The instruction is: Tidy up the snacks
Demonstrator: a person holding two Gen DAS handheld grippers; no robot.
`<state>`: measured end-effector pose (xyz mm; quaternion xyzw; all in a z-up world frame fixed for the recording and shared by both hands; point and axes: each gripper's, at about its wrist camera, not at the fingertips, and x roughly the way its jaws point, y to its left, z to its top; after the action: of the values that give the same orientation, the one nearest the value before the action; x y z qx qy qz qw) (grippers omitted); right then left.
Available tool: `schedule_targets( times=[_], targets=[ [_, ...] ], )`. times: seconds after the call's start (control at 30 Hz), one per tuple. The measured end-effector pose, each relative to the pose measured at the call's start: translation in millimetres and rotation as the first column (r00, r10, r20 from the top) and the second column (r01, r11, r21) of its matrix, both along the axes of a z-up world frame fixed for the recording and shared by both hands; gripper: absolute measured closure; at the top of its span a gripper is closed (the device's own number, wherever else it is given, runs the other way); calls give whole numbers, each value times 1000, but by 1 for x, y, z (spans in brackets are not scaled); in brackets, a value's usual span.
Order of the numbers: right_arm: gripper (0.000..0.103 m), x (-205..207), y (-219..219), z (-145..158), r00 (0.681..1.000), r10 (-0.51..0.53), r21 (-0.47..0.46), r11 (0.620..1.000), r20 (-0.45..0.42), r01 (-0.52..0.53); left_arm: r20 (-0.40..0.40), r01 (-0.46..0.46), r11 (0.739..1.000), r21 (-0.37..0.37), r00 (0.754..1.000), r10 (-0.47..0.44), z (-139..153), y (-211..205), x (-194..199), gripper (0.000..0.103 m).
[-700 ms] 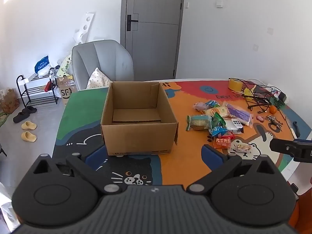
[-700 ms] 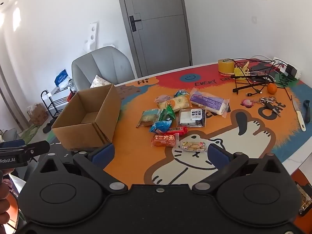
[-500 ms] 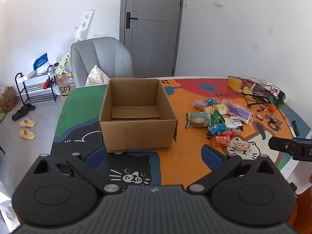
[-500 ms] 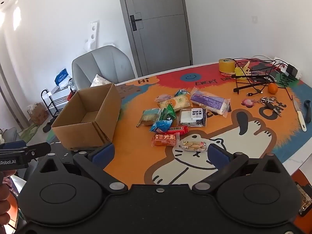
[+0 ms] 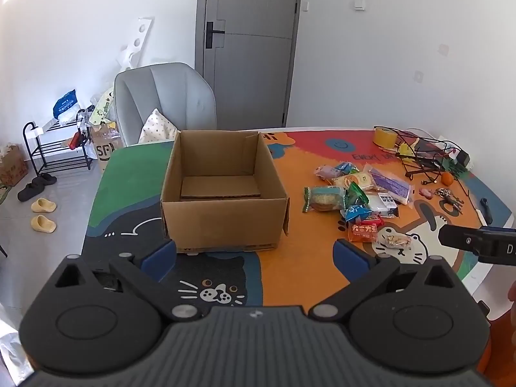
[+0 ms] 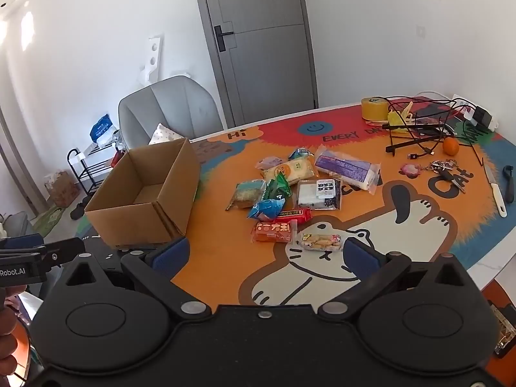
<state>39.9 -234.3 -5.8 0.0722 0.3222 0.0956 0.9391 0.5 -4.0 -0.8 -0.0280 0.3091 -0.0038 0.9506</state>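
Presently, findings as follows.

Left hand-held gripper (image 5: 254, 255): jaws spread wide, nothing between them; it hangs above the near edge of the worktop (image 5: 300, 277), squarely facing the cardboard box (image 5: 222, 193).

Right hand-held gripper (image 6: 265, 253): jaws likewise spread wide and empty, poised over the cat print at the near edge.

Cardboard box: open-topped, centre of the left wrist view, left of centre in the right wrist view; no snacks visible inside.

Snack pile (image 6: 300, 190): a loose cluster of wrapped packets on the orange area, to the right of the box and apart from it; centre of the right wrist view, right of centre in the left wrist view.

Nearest packets: the clear biscuit packet (image 6: 320, 241) and the orange packet (image 6: 273, 231) lie just beyond the right fingertips, at the pile's near edge.

Long axis: the clear biscuit packet lies crosswise in the frame, its length running left to right, roughly parallel to the line between the right fingers.

Nearer hand: the right, by judgement; the pile sits directly ahead of it, whereas it lies off to the side of the left.

Deciding relation: the packet's length lies along the jaw opening, so the wrist will probably need turning to pinch across the narrow width.

Unrelated items: cables, tape roll (image 6: 373, 109), orange fruit (image 6: 450, 146) and keys at upper right, well apart from the pile.

Progress: sorting judged not yet begun.
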Motion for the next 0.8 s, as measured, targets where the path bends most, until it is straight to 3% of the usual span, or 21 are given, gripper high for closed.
schedule_targets(
  times=[0.8],
  targets=[
    [0,0,0,3,1000,-10,-4,1000,6,10,-5,-32,999,-20,999,32,-3,14,2,0]
  ],
)
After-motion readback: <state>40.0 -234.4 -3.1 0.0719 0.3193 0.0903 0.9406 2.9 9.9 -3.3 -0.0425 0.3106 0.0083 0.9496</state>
